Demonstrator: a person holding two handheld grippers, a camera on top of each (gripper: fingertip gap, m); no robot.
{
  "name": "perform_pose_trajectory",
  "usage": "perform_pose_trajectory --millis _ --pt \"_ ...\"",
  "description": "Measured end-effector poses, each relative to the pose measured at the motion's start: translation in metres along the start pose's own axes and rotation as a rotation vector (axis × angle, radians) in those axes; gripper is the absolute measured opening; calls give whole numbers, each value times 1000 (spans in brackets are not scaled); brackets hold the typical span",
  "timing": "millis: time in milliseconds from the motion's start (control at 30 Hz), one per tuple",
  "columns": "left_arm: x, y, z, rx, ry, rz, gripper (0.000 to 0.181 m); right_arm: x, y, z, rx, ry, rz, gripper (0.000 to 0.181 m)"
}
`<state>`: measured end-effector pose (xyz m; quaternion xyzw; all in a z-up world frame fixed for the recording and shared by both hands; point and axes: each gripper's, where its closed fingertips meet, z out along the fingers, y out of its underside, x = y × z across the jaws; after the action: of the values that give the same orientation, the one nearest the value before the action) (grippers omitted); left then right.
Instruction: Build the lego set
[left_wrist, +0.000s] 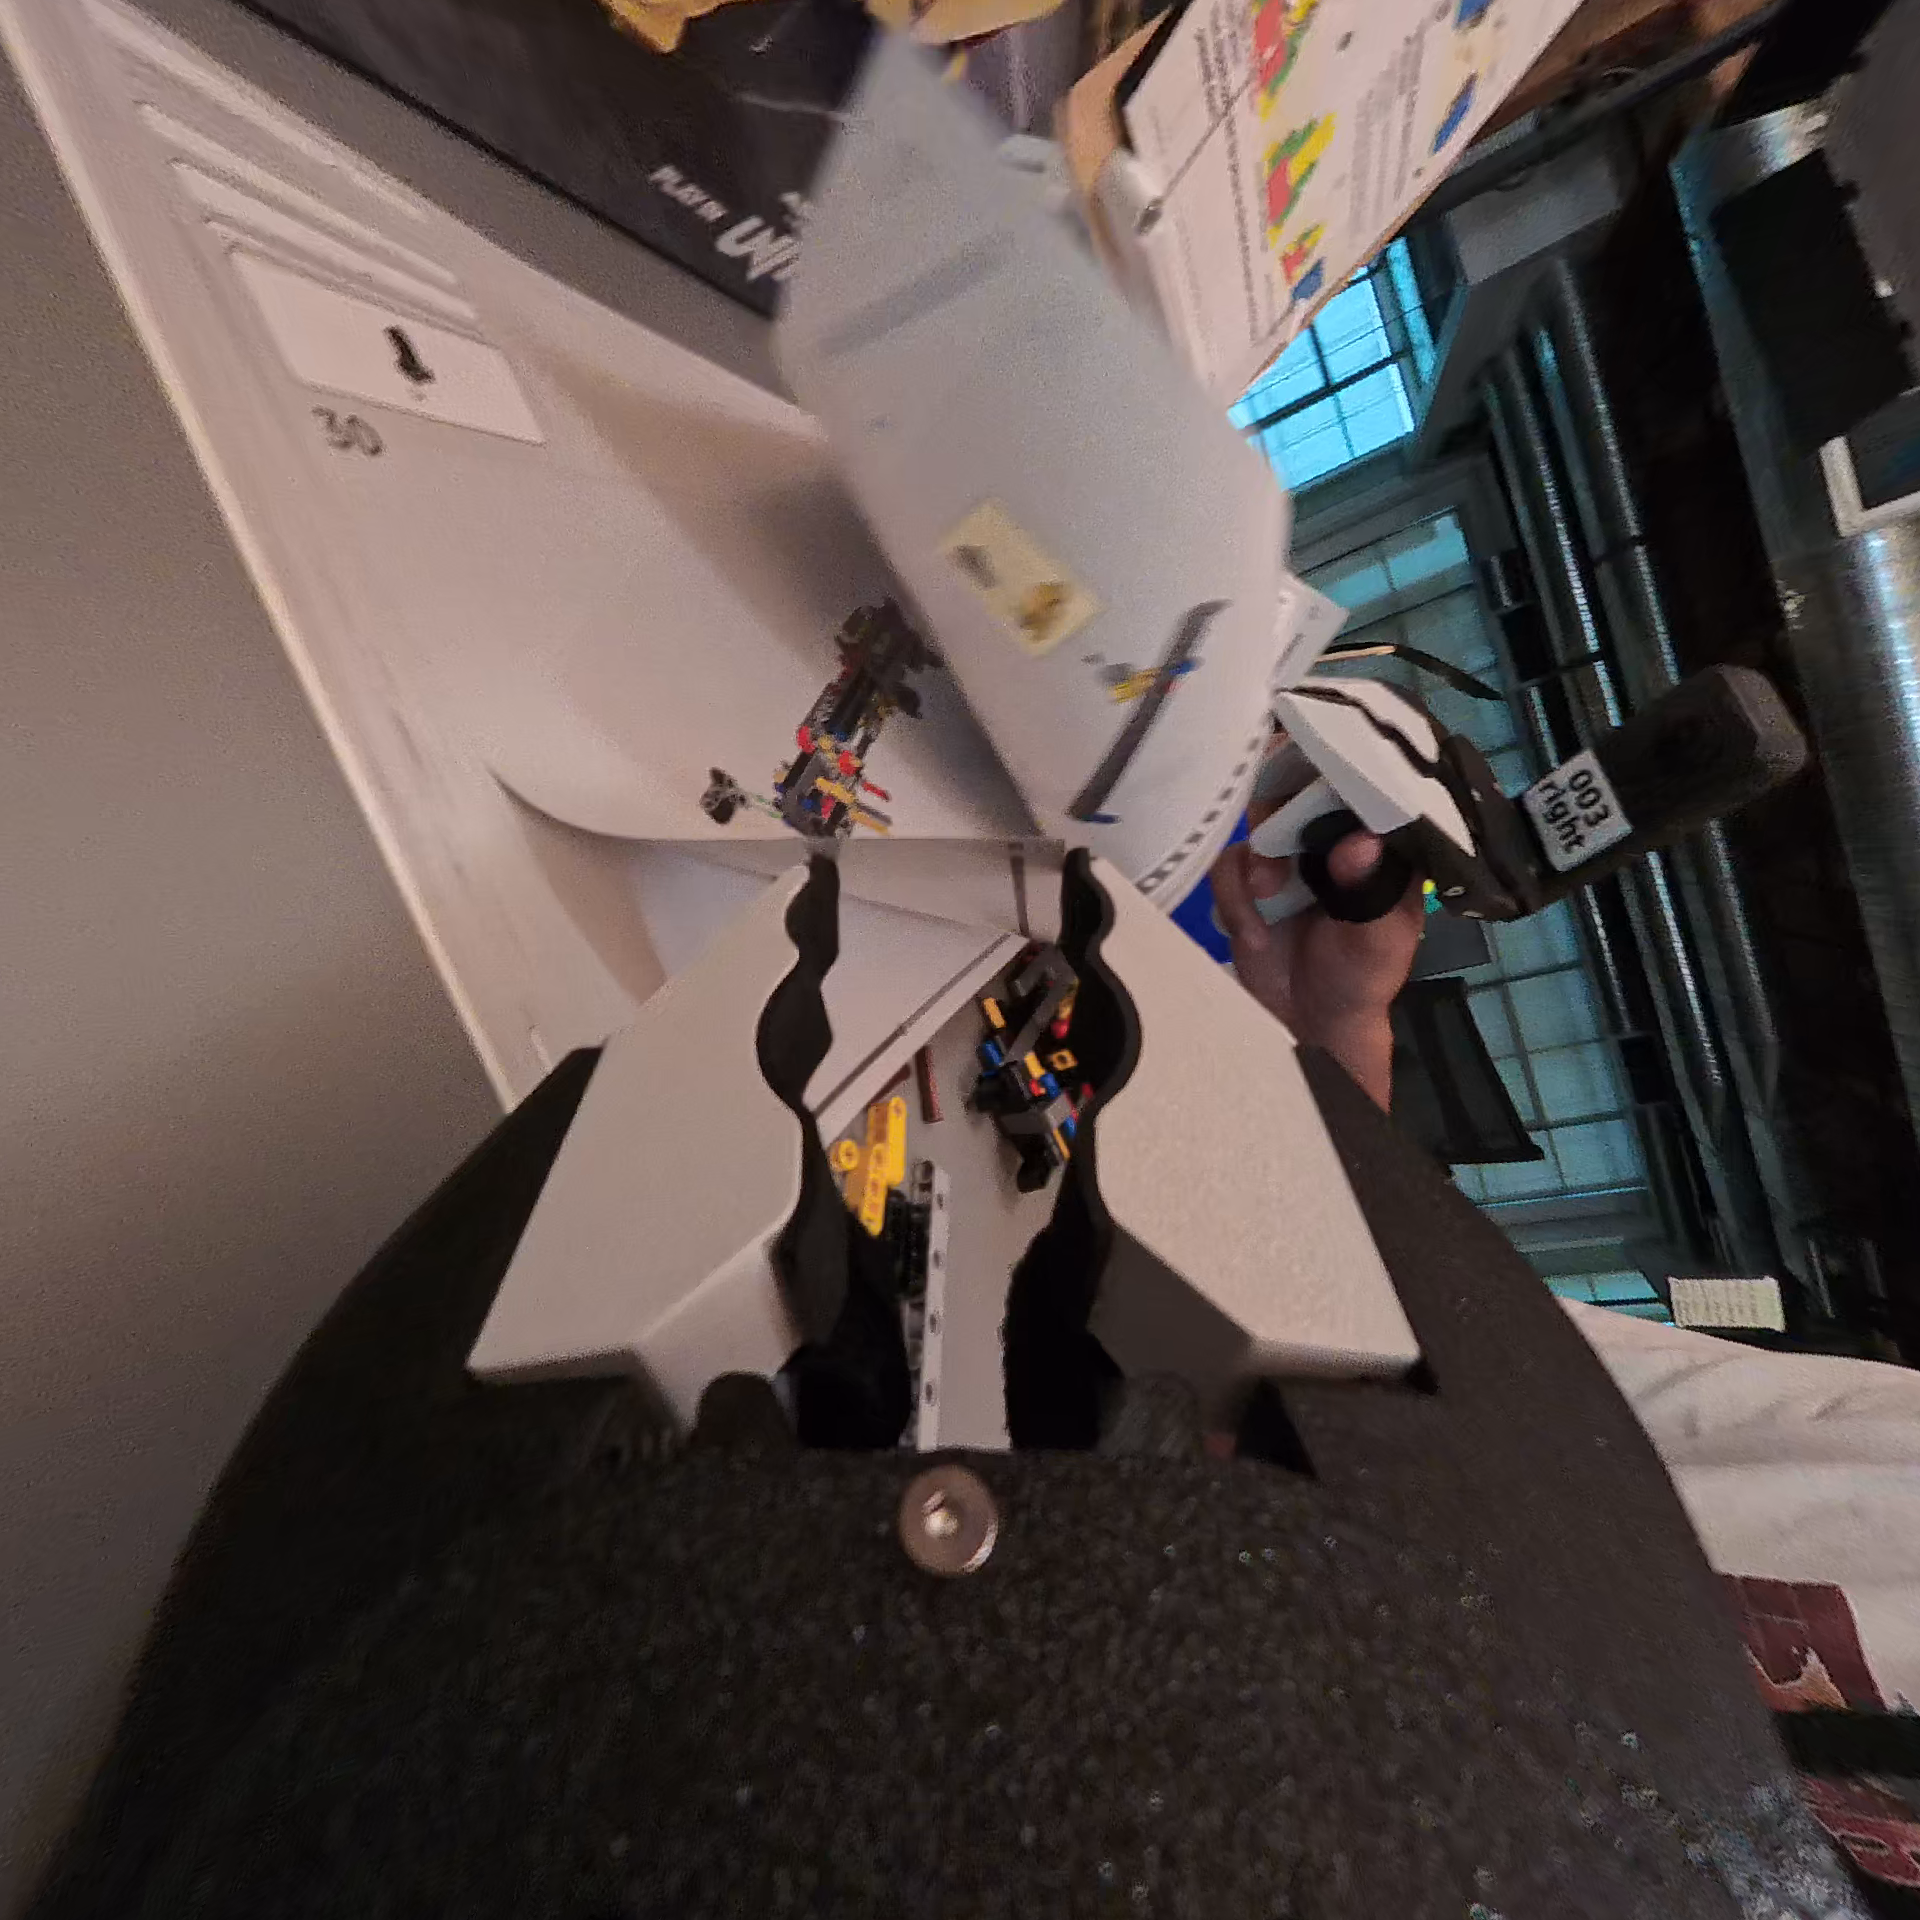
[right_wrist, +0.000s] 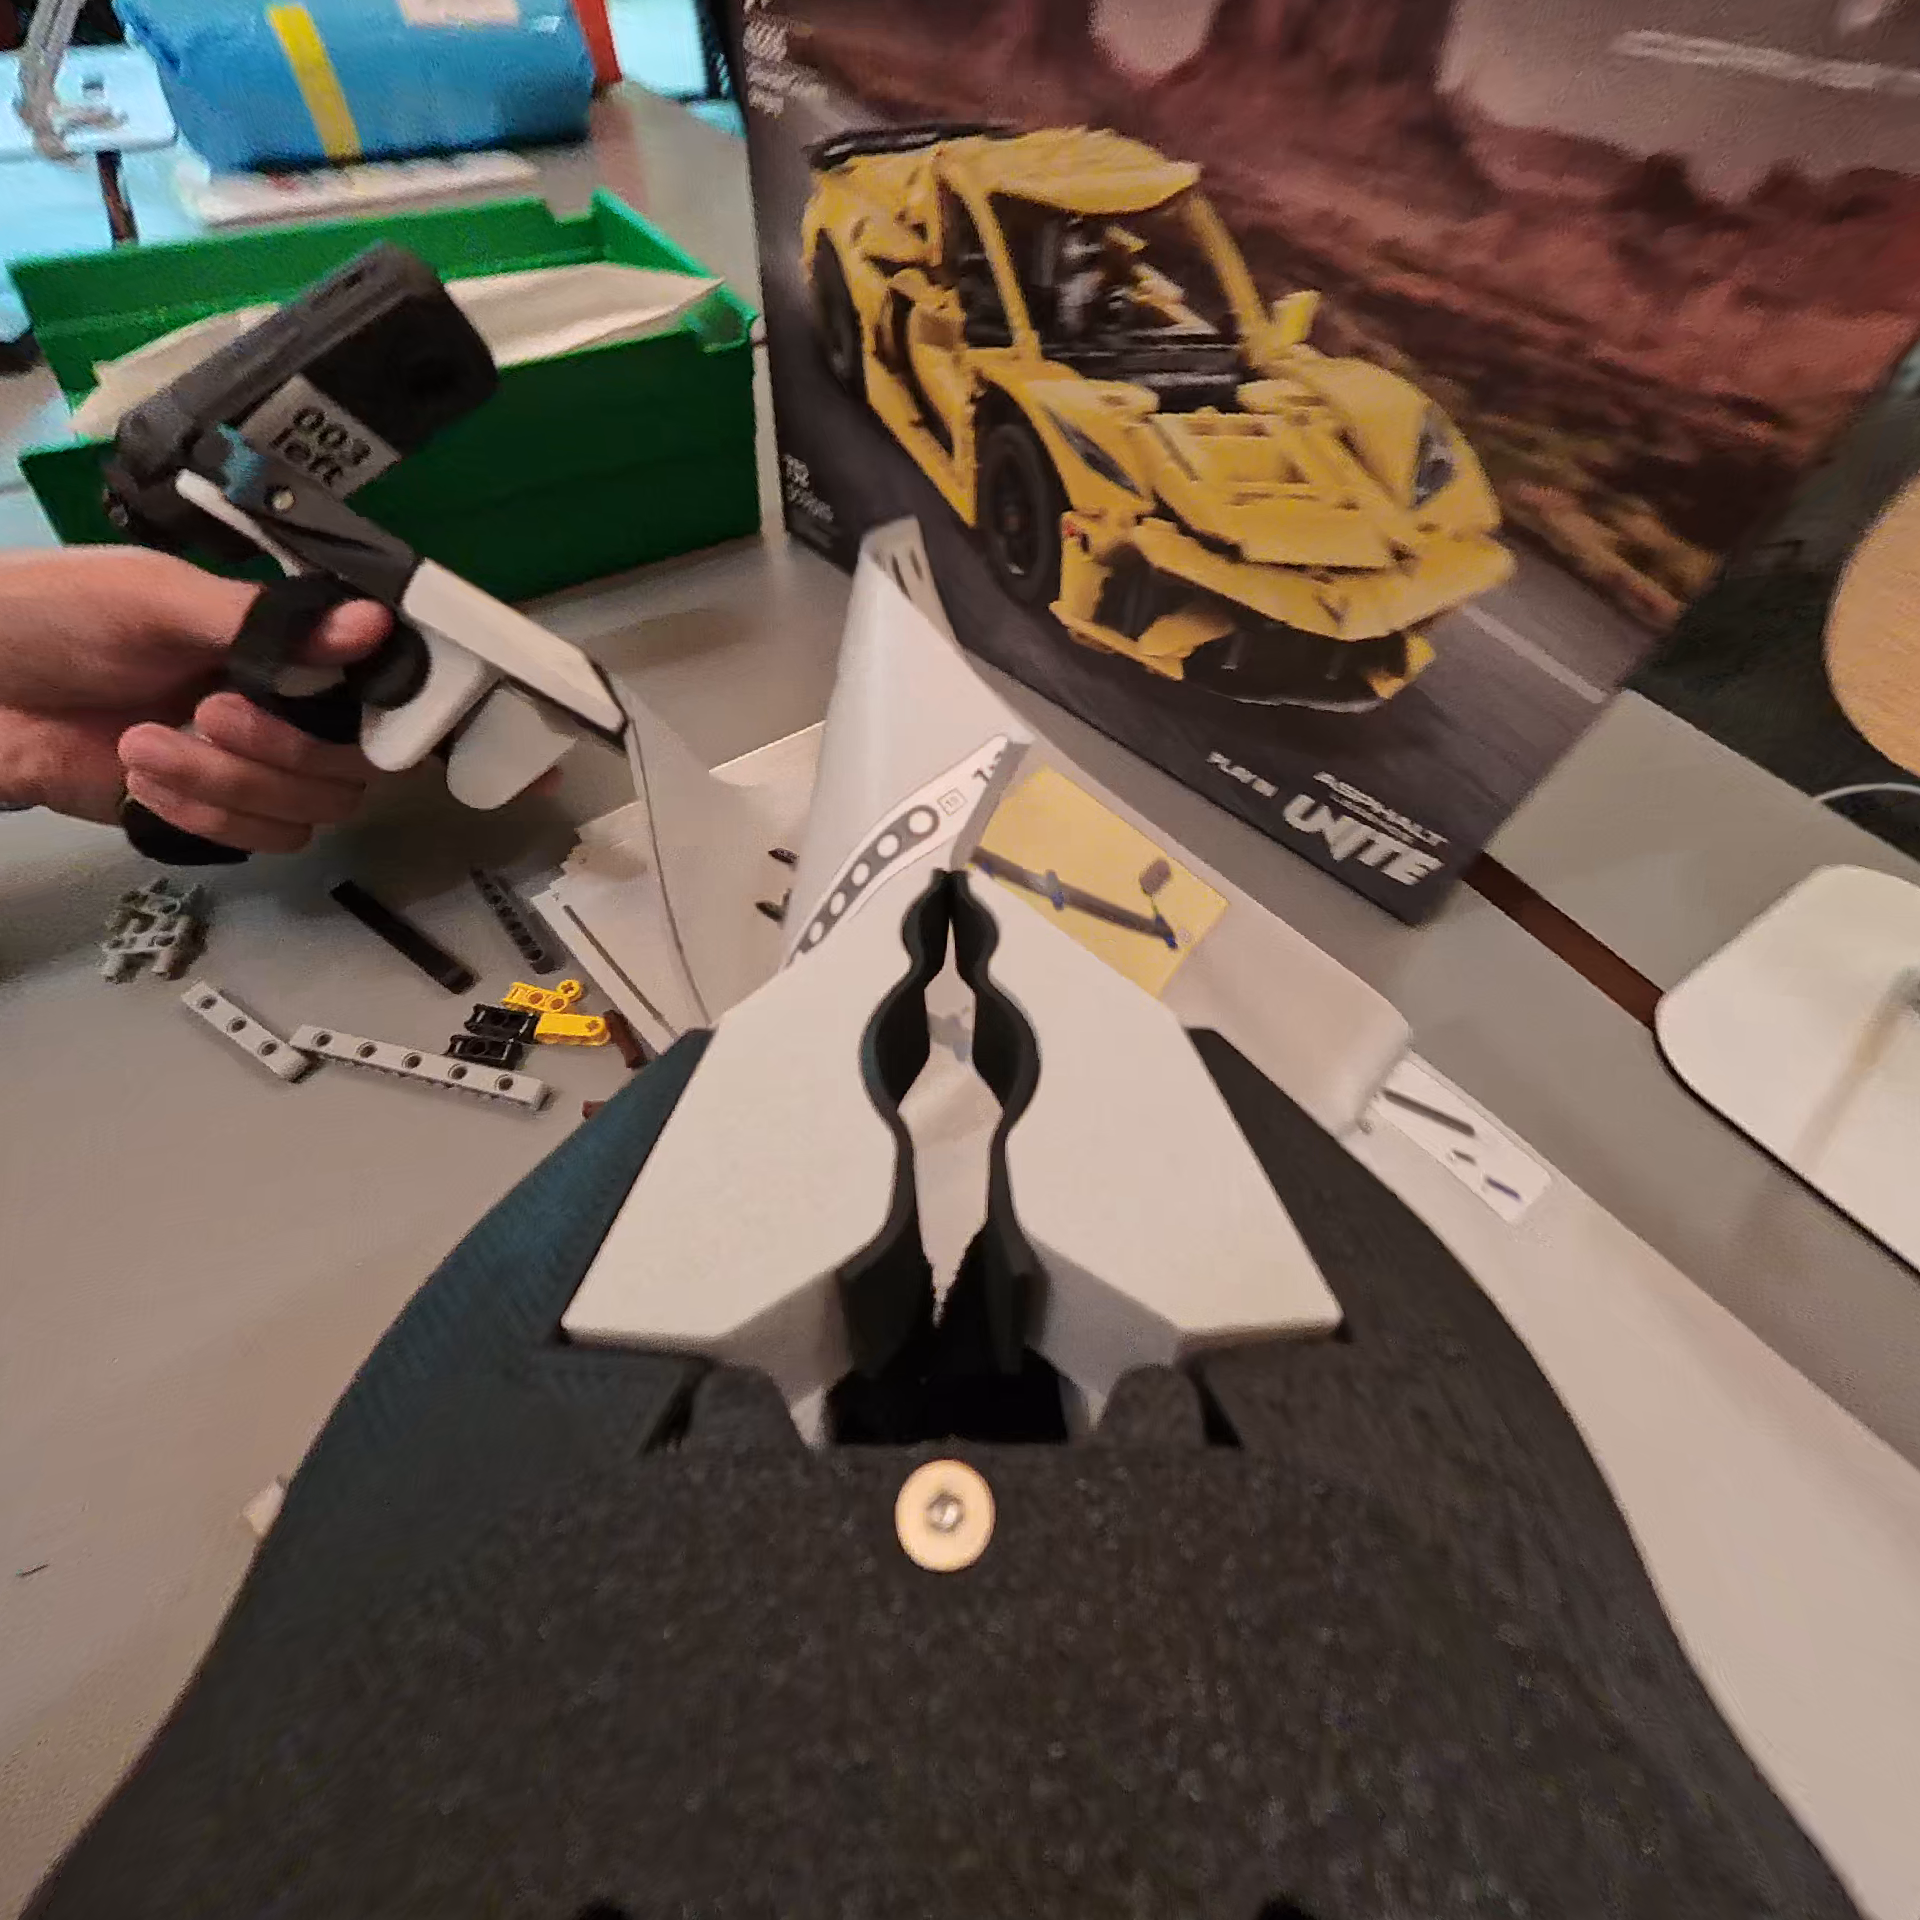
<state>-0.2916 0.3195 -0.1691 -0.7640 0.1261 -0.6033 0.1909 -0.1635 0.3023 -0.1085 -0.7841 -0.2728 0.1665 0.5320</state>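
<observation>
While our right tongs (right_wrist: 951, 883) pinch a booklet page (right_wrist: 904, 727) w/ tips closed, left tongs (left_wrist: 940, 873) sit narrowly apart, holding nothing.

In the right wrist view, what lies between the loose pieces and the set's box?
The instruction booklet, its pages lifted, stands between the loose pieces and the box.

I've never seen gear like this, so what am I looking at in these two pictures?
No robot here: a person holds a hand-held gripper in each hand, each with a camera looking along its two fingers. One picture comes from the left hand-held gripper, which is open. The other comes from the right hand-held gripper, shut on a page of the instruction booklet. On the table lie loose Lego pieces, with the set's box and a green bin behind.
</observation>
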Motion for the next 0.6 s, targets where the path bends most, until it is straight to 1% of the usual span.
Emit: perform_pose_trajectory --millis 133,200,300,367,400,433,467,500,533,567,600 --pt "-9 4 2 -31 -76 43 41 24 10 -28 50 97 34 0" --pt "-18 -1 -3 -18 -171 97 42 33 12 -40 85 125 60 0" --pt "-39 -28 -28 105 -437 246 42 48 15 -55 121 159 114 0" --pt "-35 -45 -41 180 -550 359 42 55 17 -63 135 167 144 0" --pt "-26 -52 -43 217 -570 417 42 59 19 -66 137 174 154 0" --pt "-12 -55 -38 239 -550 476 42 62 21 -68 136 180 163 0" --pt "5 -52 -26 234 -497 532 42 65 23 -69 139 181 177 0" --pt "24 -44 -8 197 -429 590 46 67 22 -71 153 176 195 0" --pt "38 -31 13 142 -388 647 55 67 21 -72 166 163 214 0" --pt "50 -17 34 84 -371 718 64 67 20 -72 172 152 229 0" --pt "61 -2 55 32 -367 805 68 67 19 -72 178 147 236 0"
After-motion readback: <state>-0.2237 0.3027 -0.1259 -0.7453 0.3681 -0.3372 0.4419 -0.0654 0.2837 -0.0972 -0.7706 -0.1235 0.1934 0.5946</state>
